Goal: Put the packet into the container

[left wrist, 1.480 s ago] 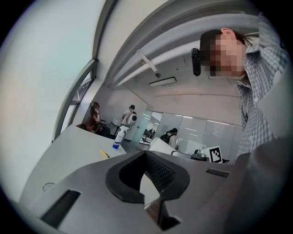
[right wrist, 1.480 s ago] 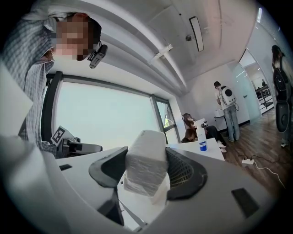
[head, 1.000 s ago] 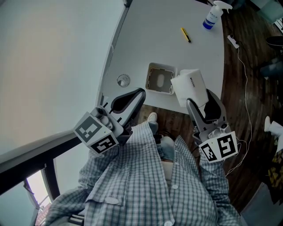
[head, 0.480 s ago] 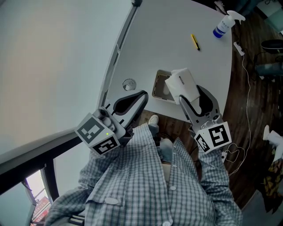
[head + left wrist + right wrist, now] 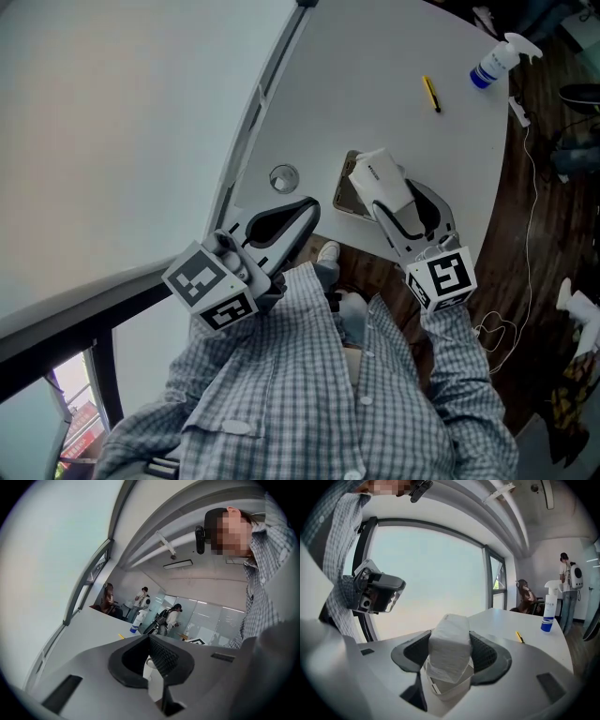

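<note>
A white packet [image 5: 377, 178] is clamped between the jaws of my right gripper [image 5: 394, 195], which is shut on it. It sticks up between the black pads in the right gripper view as a wrapped white packet [image 5: 449, 651] in the right gripper [image 5: 449, 644]. The packet hangs over the beige square container [image 5: 339, 194] near the table's front edge and hides most of it. My left gripper [image 5: 306, 208] is off the table's edge to the left of the container. Its jaws are together with nothing in them, as the left gripper [image 5: 149, 640] also shows in its own view.
A small round cup [image 5: 283, 177] stands on the white table [image 5: 375, 84] left of the container. A yellow pen [image 5: 431, 94] and a spray bottle [image 5: 497, 62] lie farther back. Wooden floor and a cable [image 5: 525, 187] are on the right. People stand in the far background.
My right gripper has carried the packet leftward, from beside the container to over it. The left gripper has kept its place by the table's edge.
</note>
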